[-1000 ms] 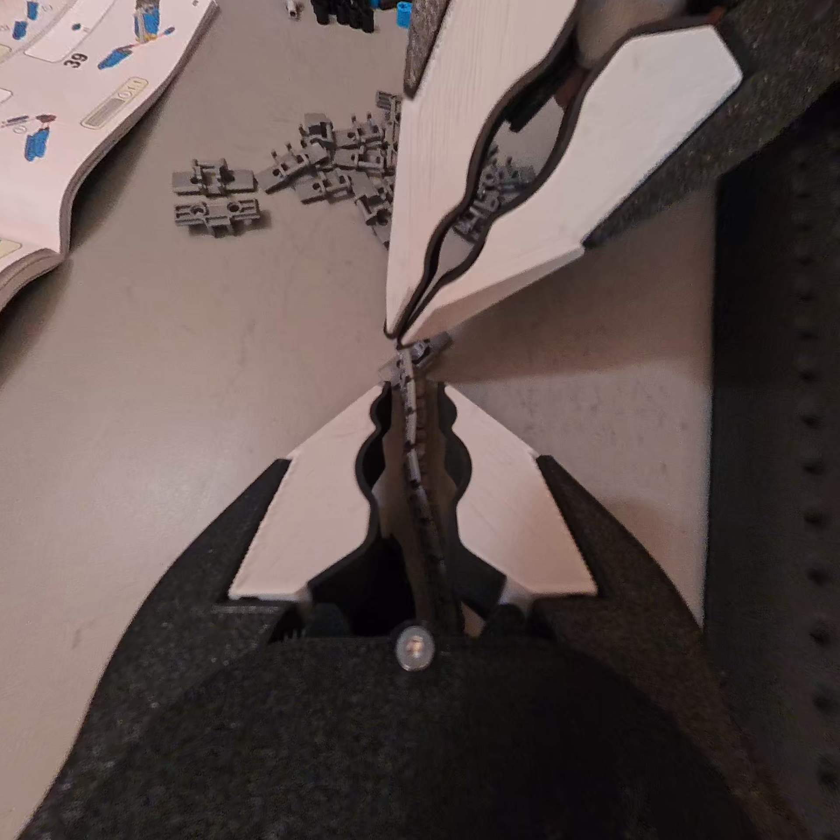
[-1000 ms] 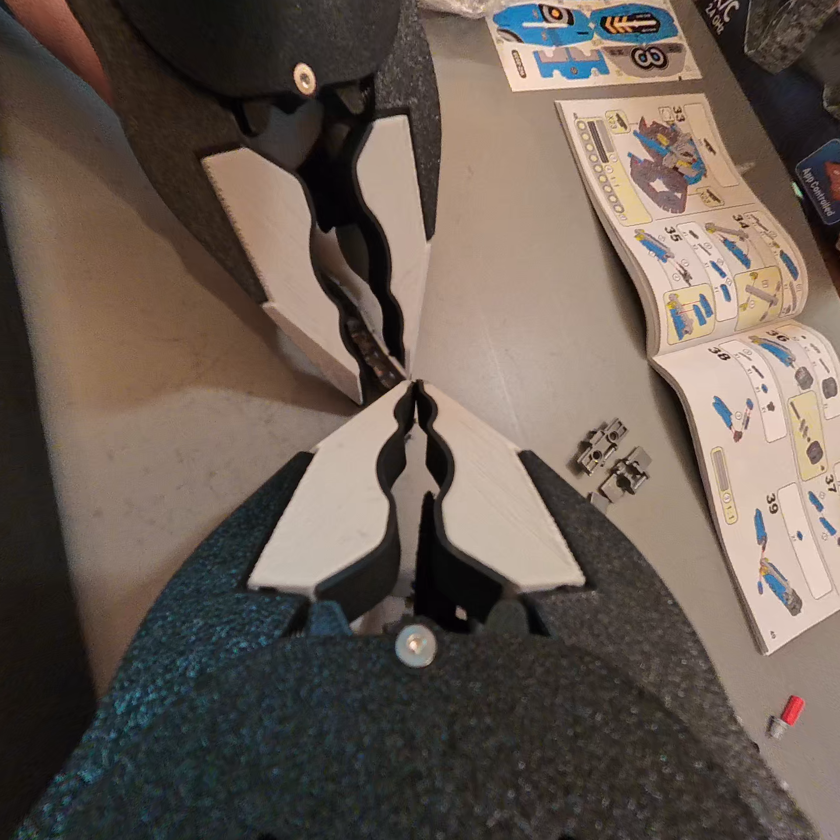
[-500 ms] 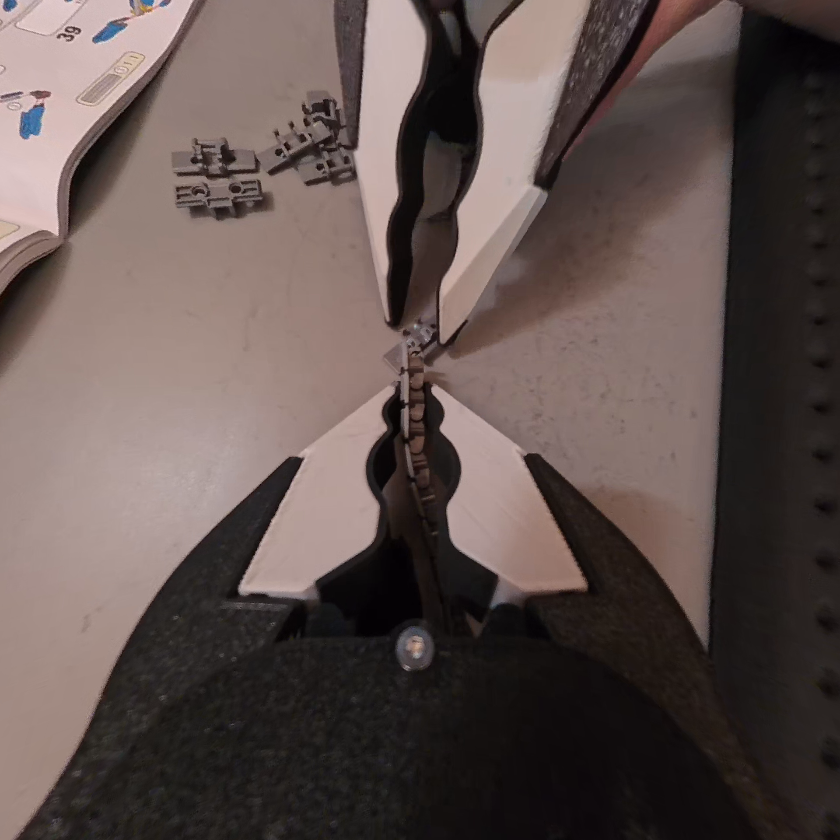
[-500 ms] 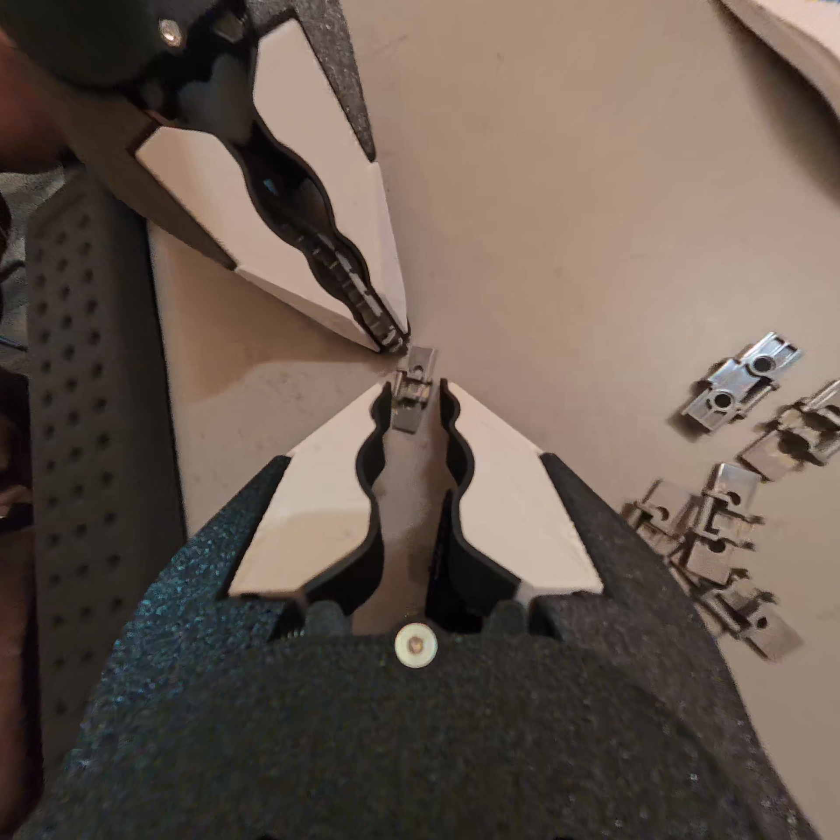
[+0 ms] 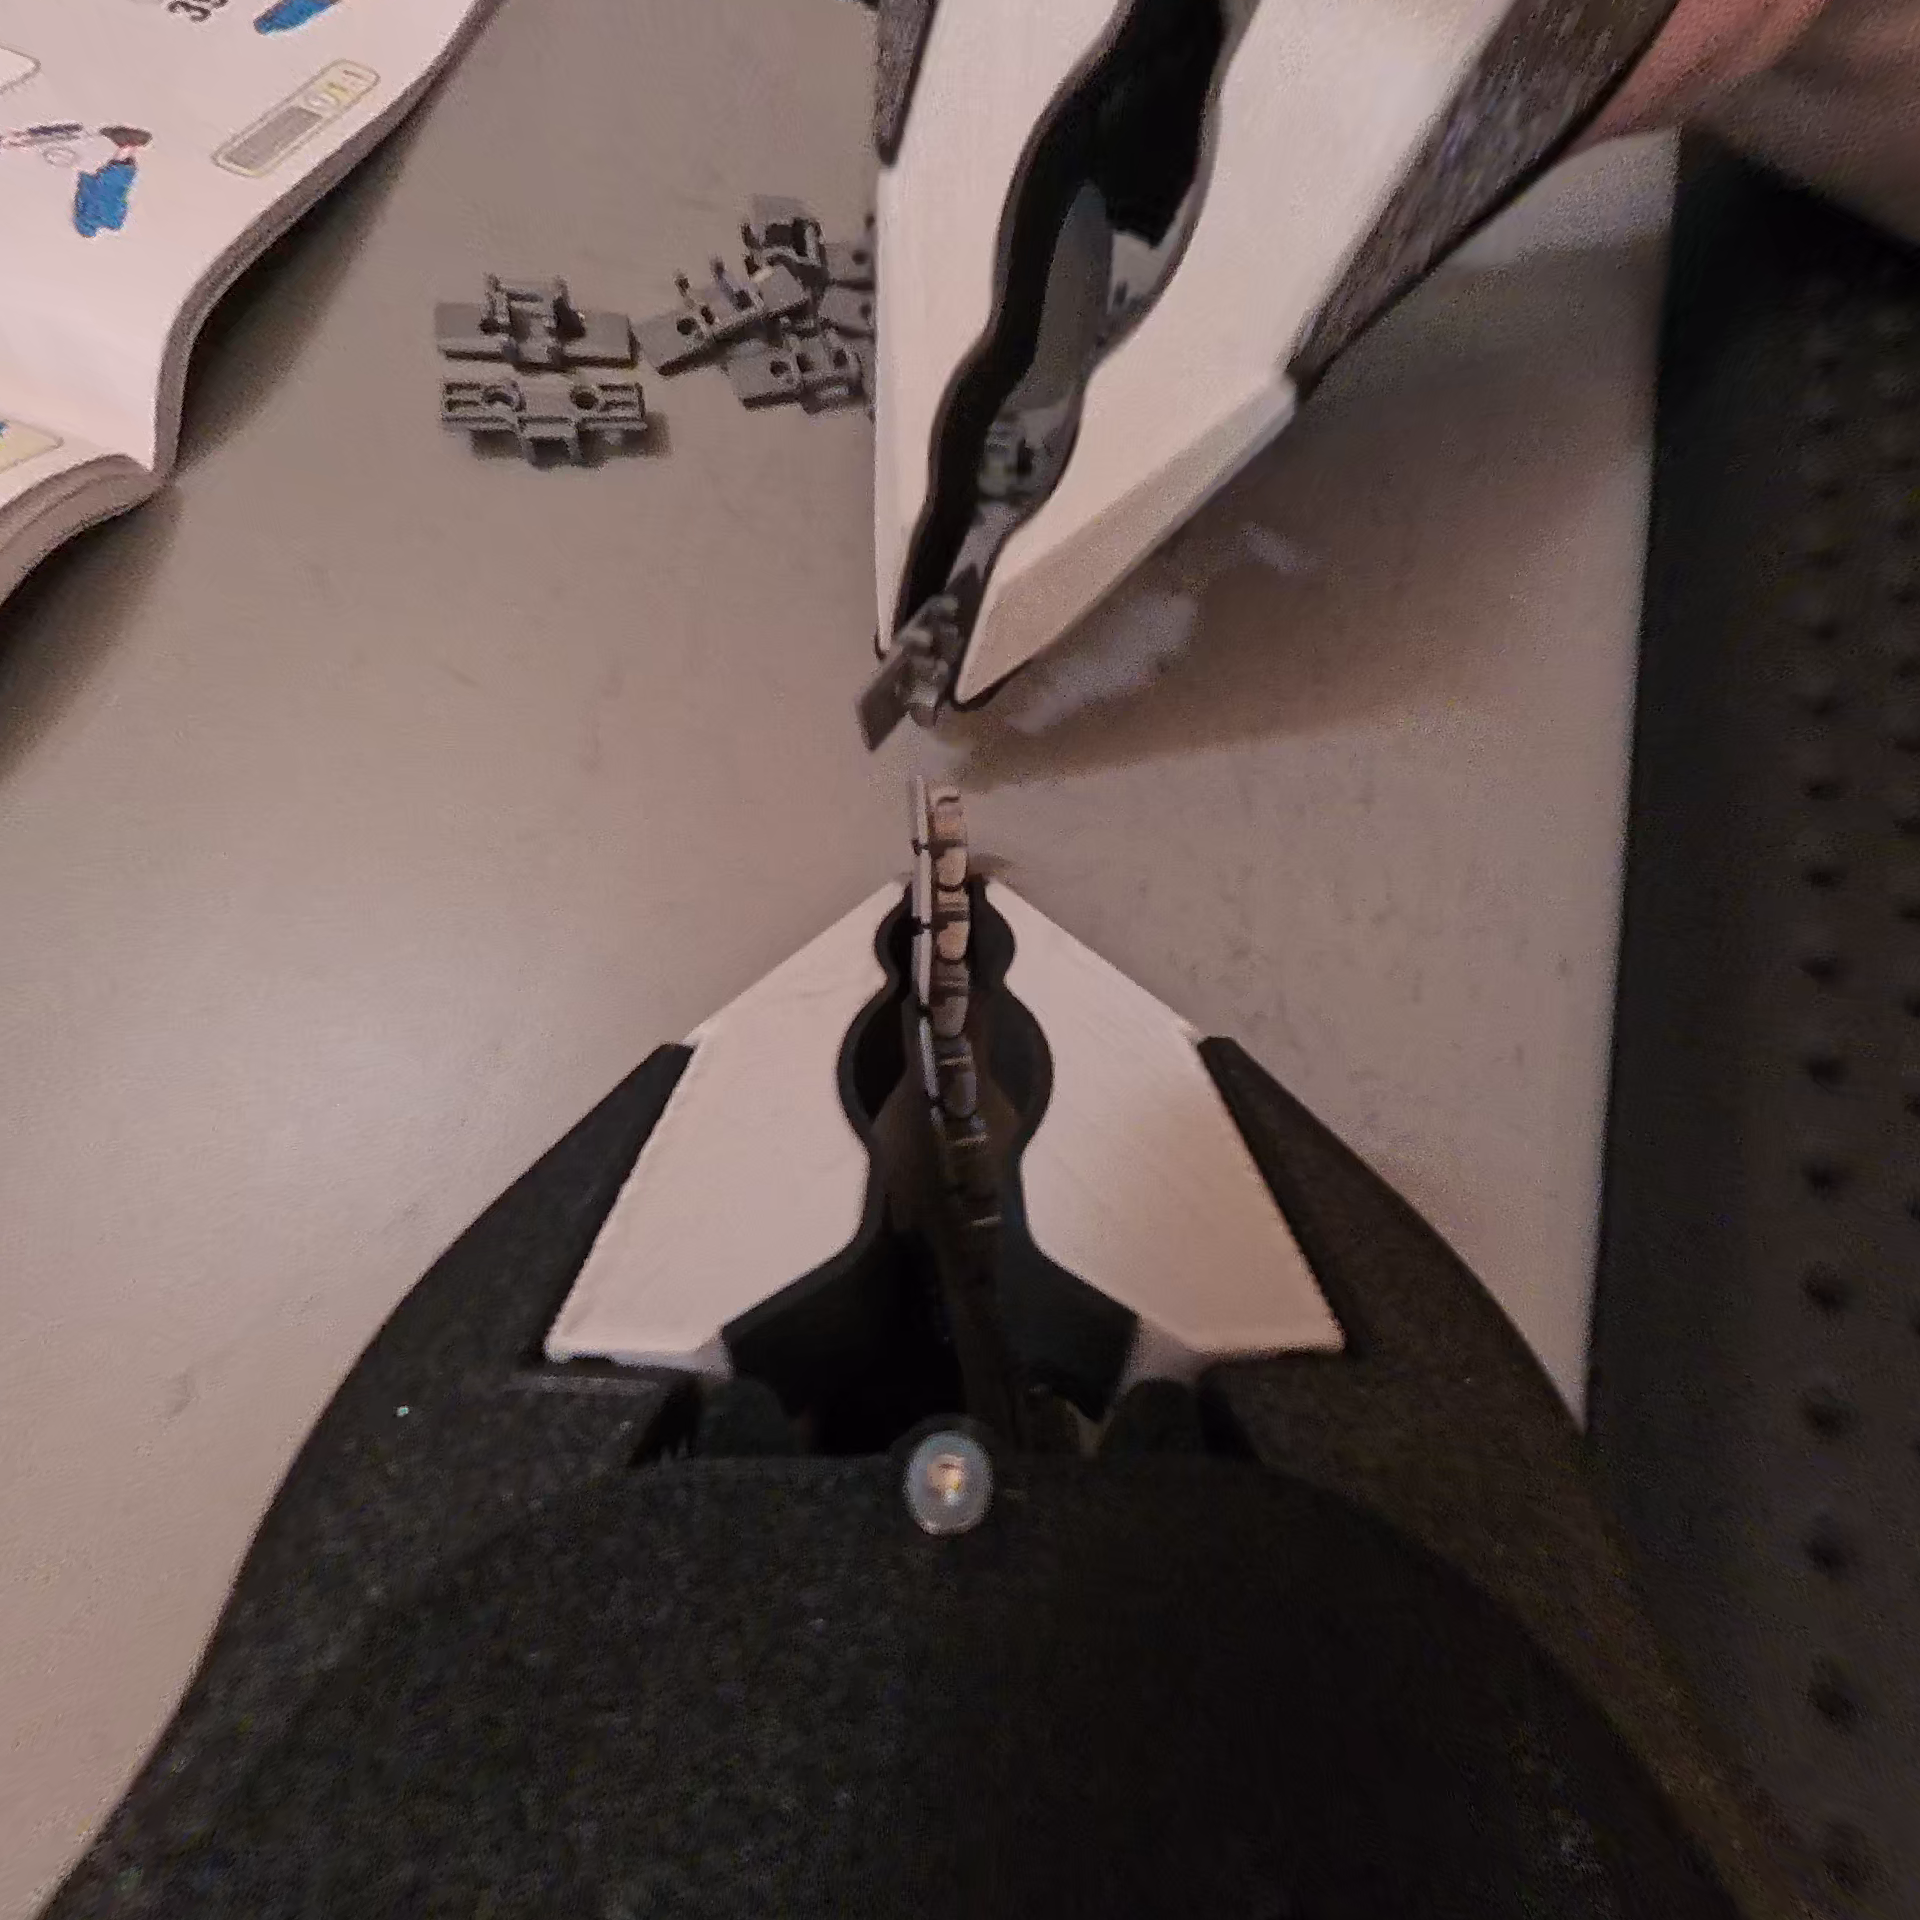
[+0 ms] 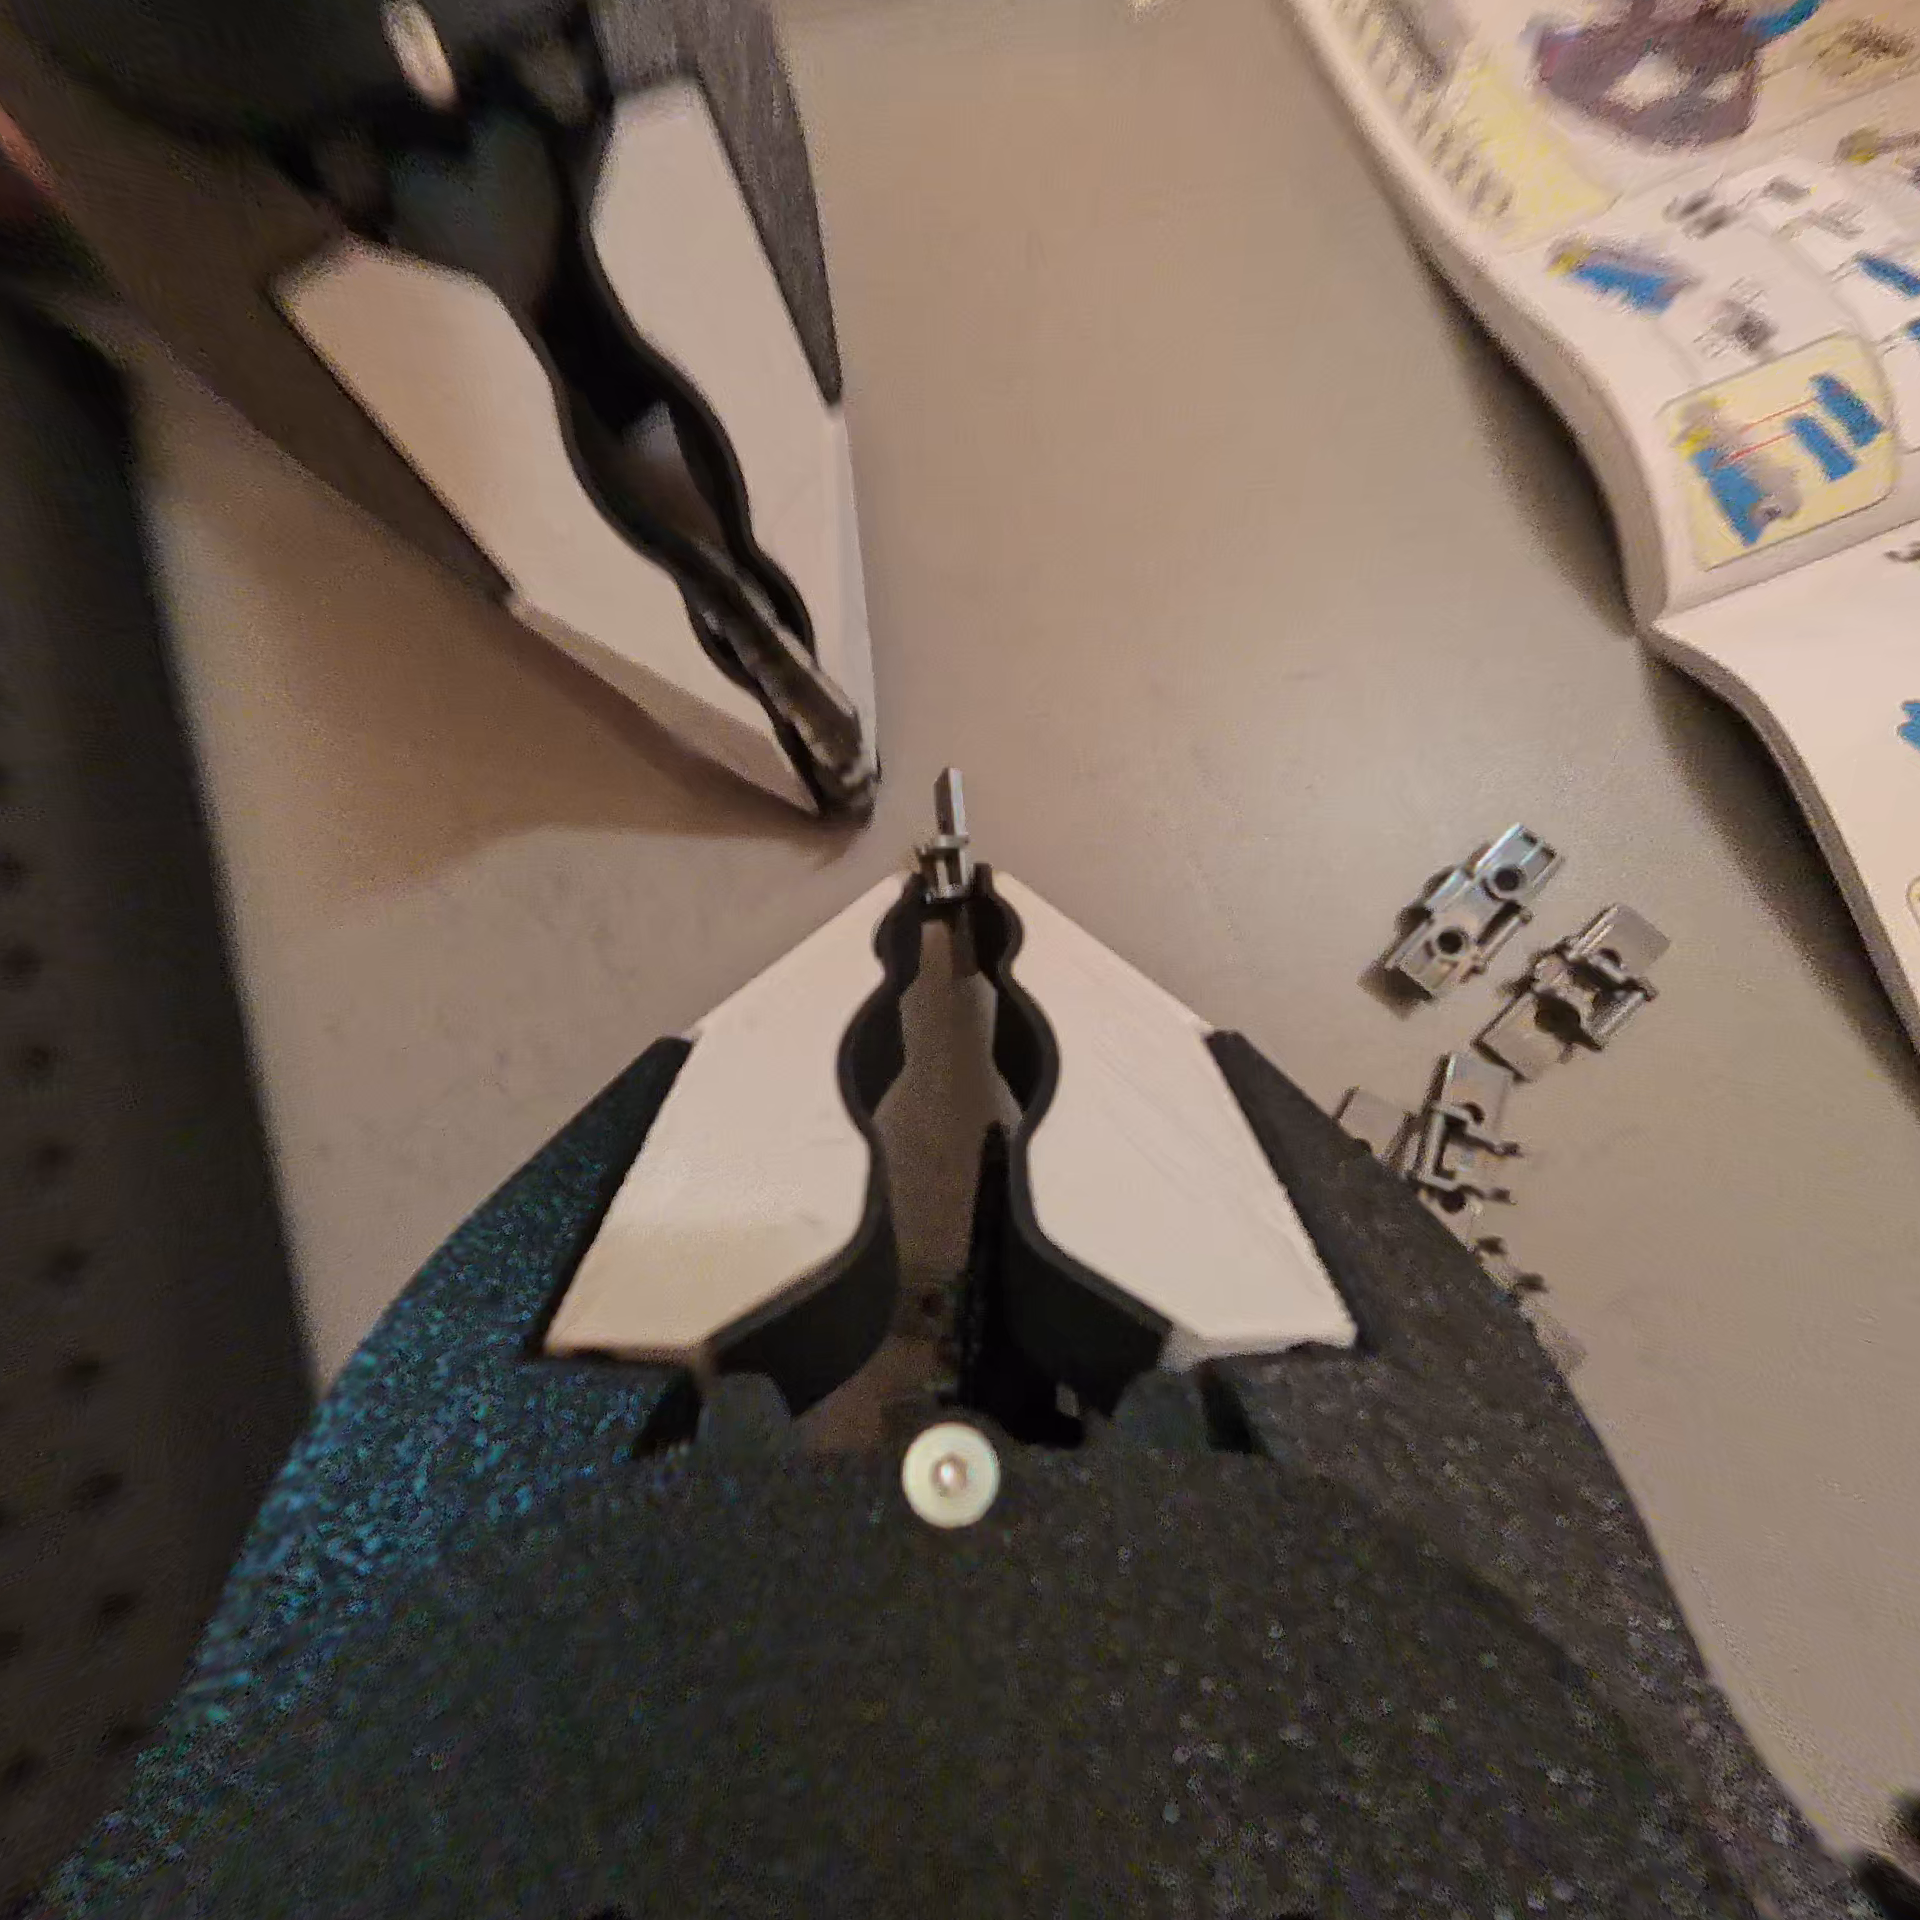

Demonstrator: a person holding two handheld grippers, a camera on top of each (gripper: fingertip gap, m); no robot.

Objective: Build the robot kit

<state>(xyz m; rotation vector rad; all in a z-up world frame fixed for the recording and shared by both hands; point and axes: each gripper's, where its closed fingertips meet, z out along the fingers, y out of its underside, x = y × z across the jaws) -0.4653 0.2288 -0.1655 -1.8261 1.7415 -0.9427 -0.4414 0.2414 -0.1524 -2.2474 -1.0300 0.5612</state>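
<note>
bare tabletop [image 5: 416, 831] left, loose links [image 5: 540, 364] beyond

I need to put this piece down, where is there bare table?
Bare table lies left of the left claw, below the loose grey links and booklet. It is crowded where the claws meet, and around the links right of the right claw.

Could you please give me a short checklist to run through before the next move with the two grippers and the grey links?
1. Left gripper shut on the grey link chain: ok.
2. Right gripper shut on the single grey link: ok.
3. Link and chain end joined: not ok, a gap shows between them.
4. Link lined up with the chain end: cannot tell, the link looks tilted.
5. Loose grey links apart from both grippers: ok.
6. Instruction booklet apart from the grippers: ok.
</note>
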